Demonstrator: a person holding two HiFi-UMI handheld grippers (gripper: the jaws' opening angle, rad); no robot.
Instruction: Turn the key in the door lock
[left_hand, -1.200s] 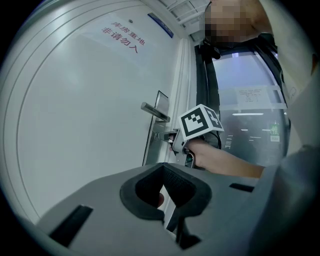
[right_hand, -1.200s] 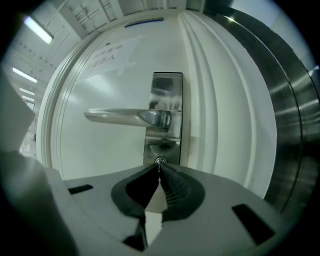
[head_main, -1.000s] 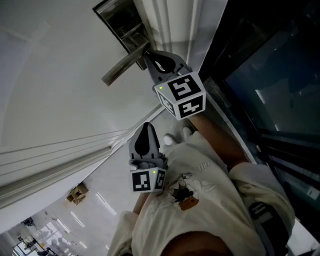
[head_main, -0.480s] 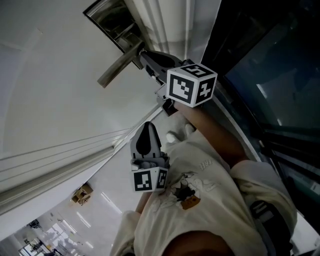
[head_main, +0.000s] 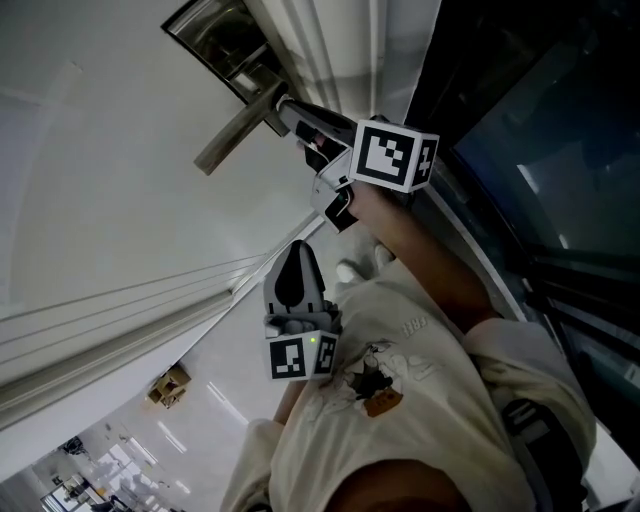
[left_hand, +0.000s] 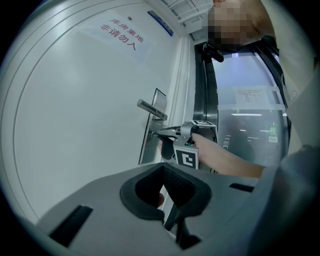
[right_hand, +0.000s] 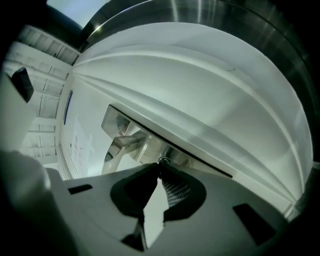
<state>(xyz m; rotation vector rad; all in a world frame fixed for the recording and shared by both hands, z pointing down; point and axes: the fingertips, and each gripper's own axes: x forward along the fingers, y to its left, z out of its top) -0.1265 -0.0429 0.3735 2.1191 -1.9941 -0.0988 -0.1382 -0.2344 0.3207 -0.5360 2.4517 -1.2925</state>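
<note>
The key (right_hand: 162, 161) sticks out of the lock on the steel plate (left_hand: 150, 142), just below the lever handle (head_main: 235, 130) of the white door. My right gripper (head_main: 287, 108) reaches level to the lock. Its tips (right_hand: 160, 165) still pinch the small key head while the jaws are opening. In the left gripper view the right gripper (left_hand: 155, 134) touches the plate under the handle (left_hand: 150, 108). My left gripper (head_main: 297, 250) hangs back from the door, near the person's chest, shut with nothing in it (left_hand: 165, 197).
The door frame runs beside the lock plate, and a dark glass panel (head_main: 540, 150) stands to its right. A sign with red characters (left_hand: 120, 36) is on the door above the handle. The person's pale shirt (head_main: 400, 380) fills the lower head view.
The right gripper has rolled about its own axis at the lock, so its marker cube shows other faces. It stayed at the keyhole. The left gripper has not moved.
</note>
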